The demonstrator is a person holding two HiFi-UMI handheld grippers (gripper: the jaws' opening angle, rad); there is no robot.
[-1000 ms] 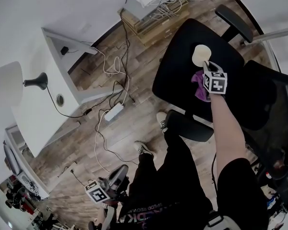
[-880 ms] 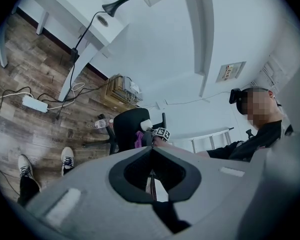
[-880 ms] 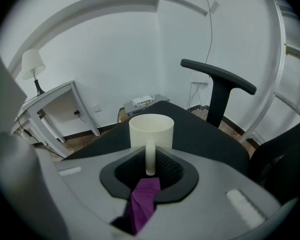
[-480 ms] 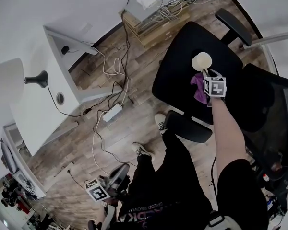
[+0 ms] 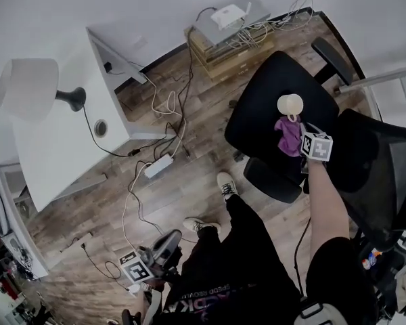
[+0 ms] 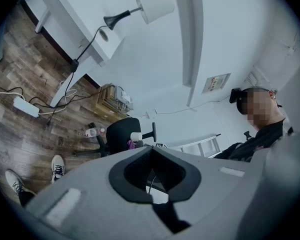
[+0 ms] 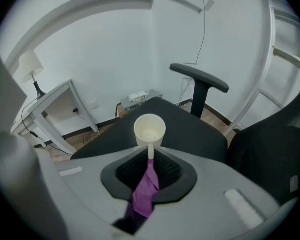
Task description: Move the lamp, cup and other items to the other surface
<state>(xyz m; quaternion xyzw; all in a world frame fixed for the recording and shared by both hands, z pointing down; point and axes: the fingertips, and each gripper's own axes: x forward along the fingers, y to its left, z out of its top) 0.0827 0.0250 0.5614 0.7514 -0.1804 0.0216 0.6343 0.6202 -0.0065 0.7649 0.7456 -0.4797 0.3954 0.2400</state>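
A cream cup (image 5: 290,104) stands upright on the black office chair seat (image 5: 257,114). My right gripper (image 5: 298,123) reaches to it from the right, jaws closed on its thin handle (image 7: 150,153). A purple cloth (image 5: 287,135) lies on the seat under that gripper and shows through the gap between the jaws (image 7: 145,189). The lamp (image 5: 28,90), with a white shade and black base, stands on the white desk (image 5: 61,147) at the far left. My left gripper (image 5: 164,246) hangs low by the person's leg, jaws together with nothing between them (image 6: 150,148).
Cables and a power strip (image 5: 159,166) lie on the wood floor between desk and chair. A stack of boxes with a router (image 5: 227,29) stands by the wall. The chair's armrest (image 5: 331,59) and mesh back (image 5: 386,175) flank the seat. The person's shoes (image 5: 224,185) are near the chair.
The head view has swung so the lamp and desk sit further into the picture. My right gripper stays at the cup over the chair seat; the left gripper has hardly moved.
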